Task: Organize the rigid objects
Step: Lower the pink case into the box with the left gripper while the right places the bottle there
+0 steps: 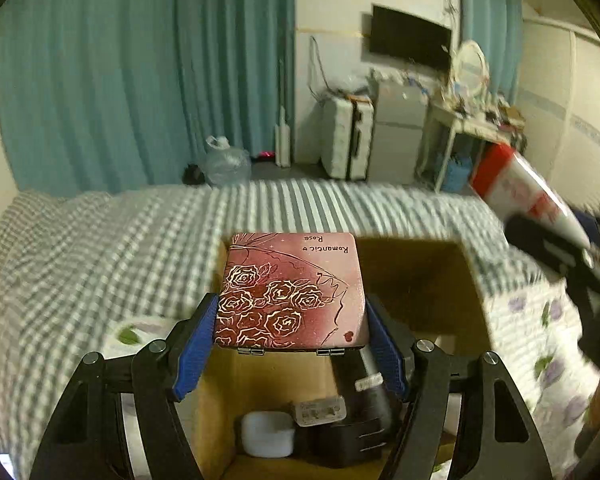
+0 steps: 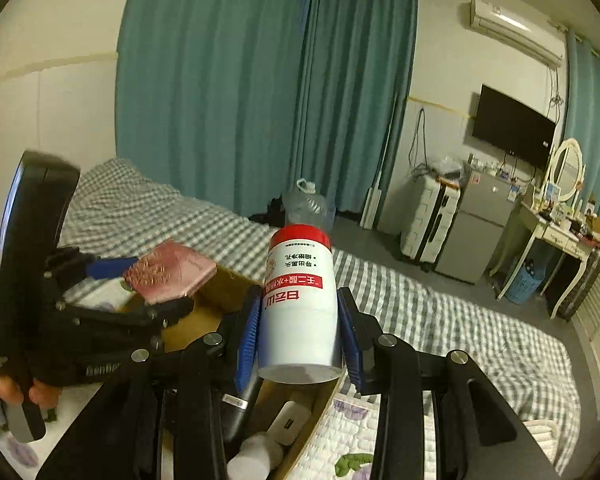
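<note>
left claw [image 1: 291,334] pinches the rose tin [image 1: 292,292]; right claw [image 2: 298,334] pinches the white bottle [image 2: 300,304]; best to lower each level into the cardboard box [image 1: 420,280] below.

Bed [image 1: 100,240] carries everything: grey-white checked cover, plus a white quilted blanket [image 1: 540,320] with purple flower print on the near side. An open cardboard box [image 1: 420,280] sits directly on the bed, at the blanket's edge. In the box: a white tub [image 1: 267,434], a black adapter [image 1: 348,440], a dark bottle [image 1: 374,384].
</note>
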Demonstrator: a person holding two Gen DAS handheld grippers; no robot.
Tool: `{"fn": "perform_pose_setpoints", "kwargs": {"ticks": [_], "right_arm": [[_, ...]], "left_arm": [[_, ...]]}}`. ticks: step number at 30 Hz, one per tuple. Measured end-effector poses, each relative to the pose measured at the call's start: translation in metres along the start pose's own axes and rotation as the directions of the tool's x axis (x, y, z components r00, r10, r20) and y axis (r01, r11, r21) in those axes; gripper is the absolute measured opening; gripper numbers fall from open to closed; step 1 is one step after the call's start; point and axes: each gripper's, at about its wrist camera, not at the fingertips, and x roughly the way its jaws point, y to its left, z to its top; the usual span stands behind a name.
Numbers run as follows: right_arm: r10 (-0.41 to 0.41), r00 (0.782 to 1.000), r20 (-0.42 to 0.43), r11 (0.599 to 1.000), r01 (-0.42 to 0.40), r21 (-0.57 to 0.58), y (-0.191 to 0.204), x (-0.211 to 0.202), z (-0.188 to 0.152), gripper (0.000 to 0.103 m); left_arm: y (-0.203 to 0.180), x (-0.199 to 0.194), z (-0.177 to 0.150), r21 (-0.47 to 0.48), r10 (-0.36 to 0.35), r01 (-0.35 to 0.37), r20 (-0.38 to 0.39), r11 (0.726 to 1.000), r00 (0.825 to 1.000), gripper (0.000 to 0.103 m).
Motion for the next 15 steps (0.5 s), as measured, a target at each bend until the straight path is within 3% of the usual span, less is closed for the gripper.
{"fn": "perform_pose_setpoints", "kwargs": {"ticks": [6, 9, 15], "right_arm": [[0.018, 0.998, -0.058, 0.999, -0.016, 0.038, -0.008, 0.028, -0.014, 0.036], [0.016, 0.997, -0.074, 0.999, -0.014, 0.032, -0.006, 0.028, -0.022, 0.036], [0.022, 0.995, -0.097, 0.999, -0.018, 0.035, -0.007, 0.042, -0.029, 0.036]], "left_arm": [[-0.002, 0.029, -0.012, 0.024, 0.003, -0.002, -0.047, 1.0, 0.999, 0.074], [0.0, 0.019, -0.01, 0.01, 0.002, -0.002, -0.007, 1.0, 1.0, 0.074], [0.007, 0.004, -0.006, 0.001, 0.019, -0.019, -0.01, 1.0, 1.0, 0.074]]}}
